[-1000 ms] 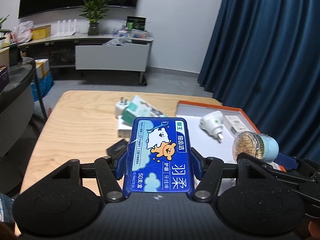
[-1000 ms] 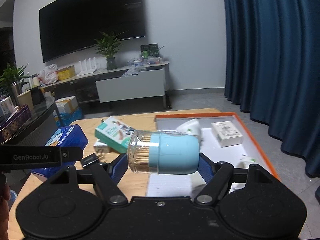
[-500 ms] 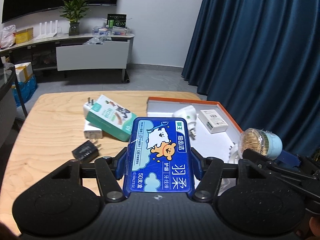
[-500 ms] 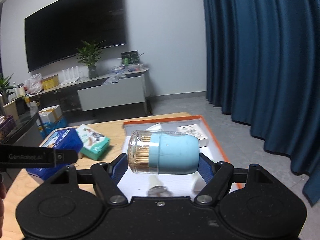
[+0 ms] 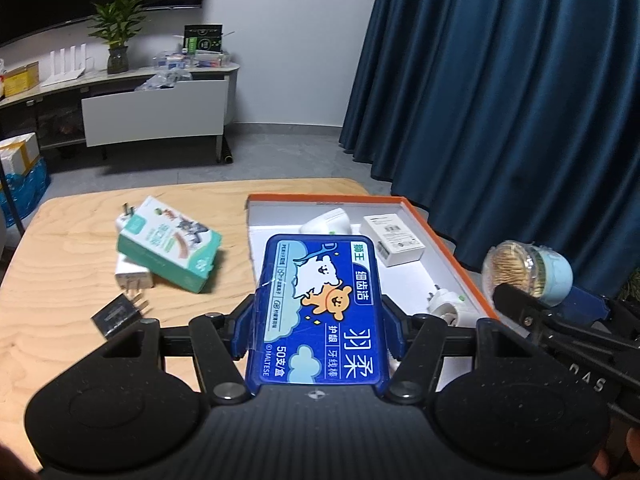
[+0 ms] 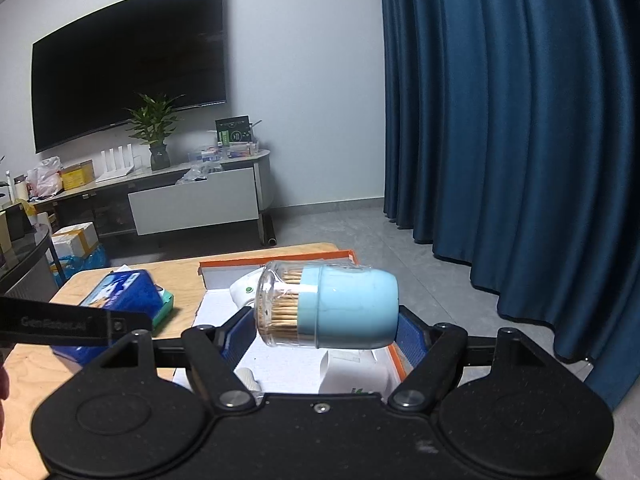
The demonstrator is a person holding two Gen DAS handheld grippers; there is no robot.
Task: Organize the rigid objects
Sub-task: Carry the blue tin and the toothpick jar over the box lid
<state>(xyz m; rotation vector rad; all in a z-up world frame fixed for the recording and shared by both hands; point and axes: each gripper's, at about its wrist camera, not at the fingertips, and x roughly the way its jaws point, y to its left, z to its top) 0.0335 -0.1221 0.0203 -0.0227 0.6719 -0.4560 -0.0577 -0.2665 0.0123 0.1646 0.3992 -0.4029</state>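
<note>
Over the orange-rimmed tray (image 5: 448, 240), both hands have swung across from the table: L gripper (image 5: 320, 320) clamps blue floss box (image 5: 320, 308), R gripper (image 6: 326, 320) clamps toothpick jar (image 6: 328, 308). Both look ready for placing.

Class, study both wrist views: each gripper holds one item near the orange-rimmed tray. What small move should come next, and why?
Probably lower the left gripper forward and set the blue floss box on the bare white floor of the tray. The box already hangs over the tray's near part, with open space among the white plug, white box and adapter.
</note>
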